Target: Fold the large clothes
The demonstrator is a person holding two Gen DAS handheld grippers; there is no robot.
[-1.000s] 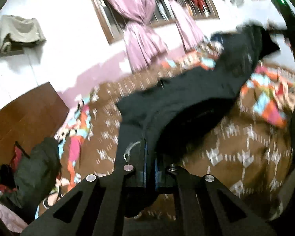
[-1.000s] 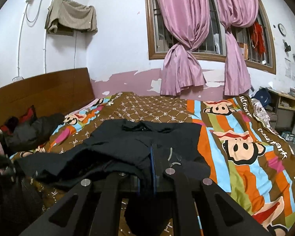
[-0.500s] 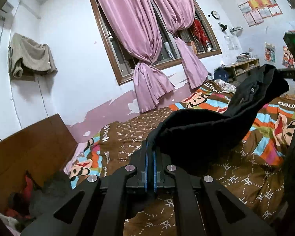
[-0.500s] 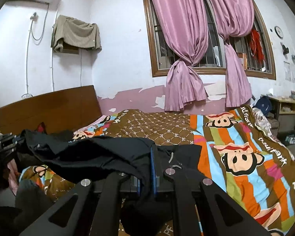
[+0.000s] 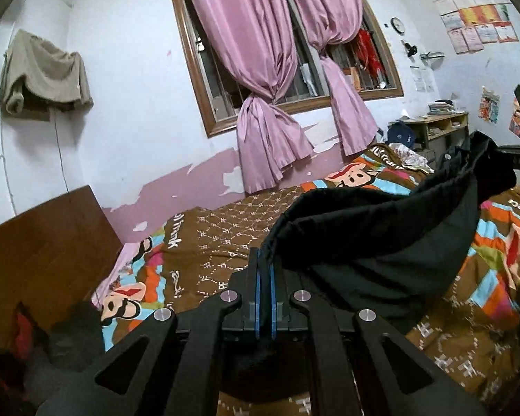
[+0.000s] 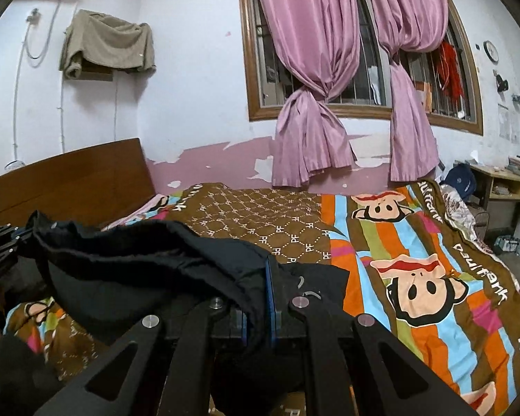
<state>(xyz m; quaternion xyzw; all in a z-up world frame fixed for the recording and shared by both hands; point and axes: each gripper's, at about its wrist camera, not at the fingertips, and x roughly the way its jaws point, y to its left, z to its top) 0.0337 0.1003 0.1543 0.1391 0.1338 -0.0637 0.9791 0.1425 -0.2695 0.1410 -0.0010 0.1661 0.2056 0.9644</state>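
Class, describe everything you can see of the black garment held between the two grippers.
The black garment is a large, dark piece of soft matte fabric, crumpled and sagging. It is held up above the patterned bedspread, strung between the left gripper and the right gripper, each shut on an edge. Its lower part hangs toward the bed. A pale cord loop shows near the right gripper.
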